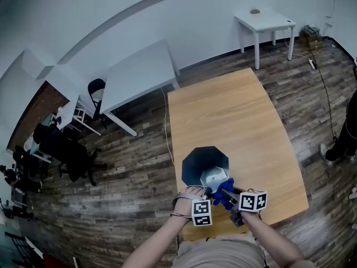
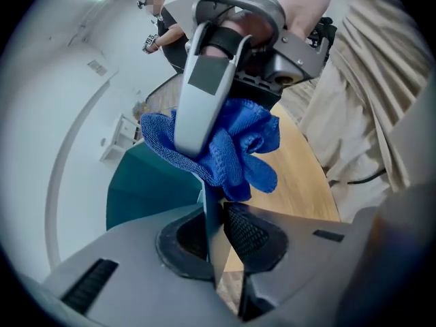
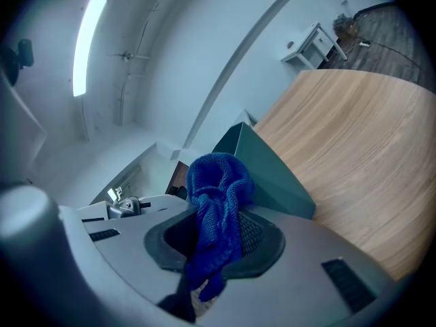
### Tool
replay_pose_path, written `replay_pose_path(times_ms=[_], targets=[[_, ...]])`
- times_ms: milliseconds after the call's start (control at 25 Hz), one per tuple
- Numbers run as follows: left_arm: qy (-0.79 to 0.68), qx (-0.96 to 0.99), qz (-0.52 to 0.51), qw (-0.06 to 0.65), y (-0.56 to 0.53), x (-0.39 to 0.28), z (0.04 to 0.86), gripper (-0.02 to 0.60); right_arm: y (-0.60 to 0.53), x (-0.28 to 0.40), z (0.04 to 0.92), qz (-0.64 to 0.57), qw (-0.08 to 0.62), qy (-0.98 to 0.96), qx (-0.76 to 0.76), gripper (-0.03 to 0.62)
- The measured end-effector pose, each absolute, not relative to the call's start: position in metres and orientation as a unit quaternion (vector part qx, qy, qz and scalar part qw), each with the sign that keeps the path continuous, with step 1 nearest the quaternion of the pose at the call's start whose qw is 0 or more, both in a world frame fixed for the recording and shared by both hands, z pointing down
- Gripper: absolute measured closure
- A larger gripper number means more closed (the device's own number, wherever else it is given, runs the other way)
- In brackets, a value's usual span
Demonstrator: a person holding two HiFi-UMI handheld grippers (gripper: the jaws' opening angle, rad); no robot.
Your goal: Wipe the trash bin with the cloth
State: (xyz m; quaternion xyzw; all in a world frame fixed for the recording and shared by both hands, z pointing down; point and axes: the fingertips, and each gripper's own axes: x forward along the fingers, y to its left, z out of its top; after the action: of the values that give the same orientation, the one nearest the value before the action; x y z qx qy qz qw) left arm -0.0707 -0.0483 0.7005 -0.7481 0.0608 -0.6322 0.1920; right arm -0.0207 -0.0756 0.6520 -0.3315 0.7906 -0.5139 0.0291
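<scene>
A dark teal trash bin (image 1: 203, 162) sits near the near edge of the wooden tabletop (image 1: 234, 110). The left gripper (image 2: 214, 234) is clamped on the bin's thin wall at its rim. The right gripper (image 3: 214, 240) is clamped on a bunched blue cloth (image 3: 216, 189), just beside that rim.

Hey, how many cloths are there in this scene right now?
1: the blue cloth, clamped in the right gripper's jaws, by the near rim of the trash bin. Another could lie hidden inside the bin.
</scene>
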Motion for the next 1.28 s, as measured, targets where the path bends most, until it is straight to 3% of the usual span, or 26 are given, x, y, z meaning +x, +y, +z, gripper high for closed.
replay_pose_path(times_ms=[480, 960, 1280], targets=[[0.021, -0.766, -0.612, 0.196, -0.050, -0.067, 0.703, 0.531, -0.099, -0.013, 0.750, -0.539, -0.036, 0.759, -0.364, 0.516], [0.012, -0.786, -0.592, 0.177, -0.057, -0.063, 0.699, 0.531, -0.109, -0.025, 0.904, -0.605, -0.172, 0.684, -0.371, 0.516], [0.045, -0.797, -0.578, 0.168, -0.059, -0.063, 0.707, 0.531, -0.102, -0.020, 0.905, -0.578, -0.183, 0.695, -0.386, 0.516]])
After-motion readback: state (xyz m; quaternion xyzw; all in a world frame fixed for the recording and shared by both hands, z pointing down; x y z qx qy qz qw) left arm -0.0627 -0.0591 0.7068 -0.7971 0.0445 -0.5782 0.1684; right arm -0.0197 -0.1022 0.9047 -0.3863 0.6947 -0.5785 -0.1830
